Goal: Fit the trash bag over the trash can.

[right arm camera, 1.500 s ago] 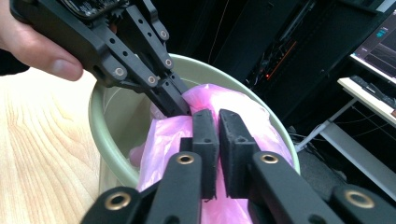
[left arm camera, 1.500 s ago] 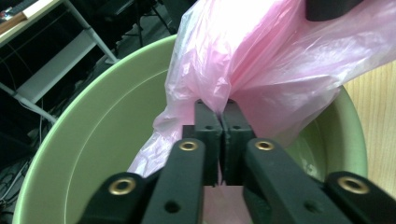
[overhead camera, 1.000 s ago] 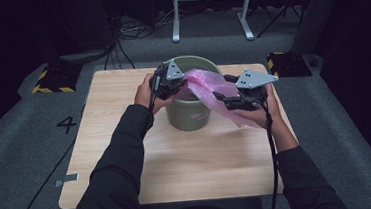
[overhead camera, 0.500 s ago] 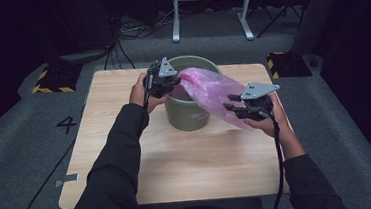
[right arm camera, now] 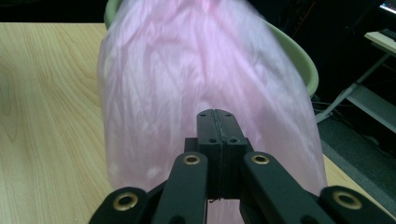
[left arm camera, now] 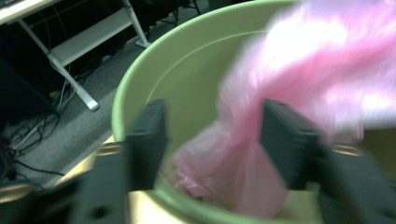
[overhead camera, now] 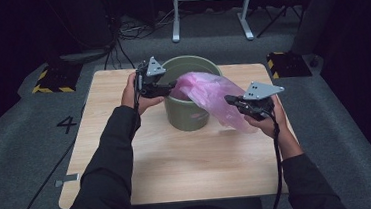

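A green bucket (overhead camera: 190,115) stands in the middle of the wooden table (overhead camera: 178,165). A pink plastic bag (overhead camera: 211,93) hangs out of the bucket's mouth and stretches down to the right. My left gripper (overhead camera: 170,87) is at the bucket's left rim; in the left gripper view it (left arm camera: 217,140) is open, its jaws wide apart with the bag (left arm camera: 280,93) lying between them over the rim (left arm camera: 140,79). My right gripper (overhead camera: 231,101) is to the right of the bucket. There its jaws (right arm camera: 216,116) are pressed together, shut on the bag's (right arm camera: 187,70) stretched lower part.
A white metal frame (overhead camera: 210,2) and cables (overhead camera: 132,31) stand on the grey floor beyond the table. Yellow-black striped blocks (overhead camera: 51,80) sit off the table's back corners. A "4" (overhead camera: 67,125) is marked on the floor at left.
My right gripper has moved toward the person and a little right, drawing the pink bag farther out over the bucket's side. My left gripper has shifted slightly left at the rim.
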{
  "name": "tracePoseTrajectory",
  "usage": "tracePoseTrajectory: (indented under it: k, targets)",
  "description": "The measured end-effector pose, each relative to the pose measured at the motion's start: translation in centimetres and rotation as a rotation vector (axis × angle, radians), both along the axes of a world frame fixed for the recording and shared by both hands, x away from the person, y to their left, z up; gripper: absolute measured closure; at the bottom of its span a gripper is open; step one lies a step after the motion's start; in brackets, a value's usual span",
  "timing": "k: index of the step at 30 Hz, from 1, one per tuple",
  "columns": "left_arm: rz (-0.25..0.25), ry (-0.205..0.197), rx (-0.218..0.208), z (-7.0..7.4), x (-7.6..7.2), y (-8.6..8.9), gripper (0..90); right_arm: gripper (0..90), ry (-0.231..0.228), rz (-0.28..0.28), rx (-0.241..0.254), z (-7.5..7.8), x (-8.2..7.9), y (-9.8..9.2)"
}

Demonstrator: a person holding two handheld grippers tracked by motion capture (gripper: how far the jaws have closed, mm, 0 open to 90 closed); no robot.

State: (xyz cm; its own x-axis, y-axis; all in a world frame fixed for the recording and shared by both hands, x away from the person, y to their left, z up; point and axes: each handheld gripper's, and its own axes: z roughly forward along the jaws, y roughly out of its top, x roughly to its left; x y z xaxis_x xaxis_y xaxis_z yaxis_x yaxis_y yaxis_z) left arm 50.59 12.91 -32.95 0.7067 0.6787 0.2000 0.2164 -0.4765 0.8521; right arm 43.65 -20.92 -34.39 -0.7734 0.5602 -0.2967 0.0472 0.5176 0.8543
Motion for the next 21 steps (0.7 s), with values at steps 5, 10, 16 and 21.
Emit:
tracePoseTrajectory:
  k: [5,10,16,21]
  targets:
    - [-0.026,-0.012,-0.041,0.3,-0.9,0.3,33.0,73.6,0.011,-0.003,0.008,-0.1,0.1,0.0]
    - [-0.057,-0.029,-0.021,0.4,-1.5,-0.8,31.8,44.3,0.019,-0.013,0.052,0.1,-0.4,-0.2]
    - [-0.09,-0.036,-0.031,0.4,-2.4,-1.4,29.9,28.3,0.029,0.028,0.082,-0.1,-2.6,-1.1]
    - [-0.109,-0.023,-0.04,0.3,-2.9,-1.7,28.3,26.4,0.004,0.031,0.045,-1.1,-4.4,-1.4]
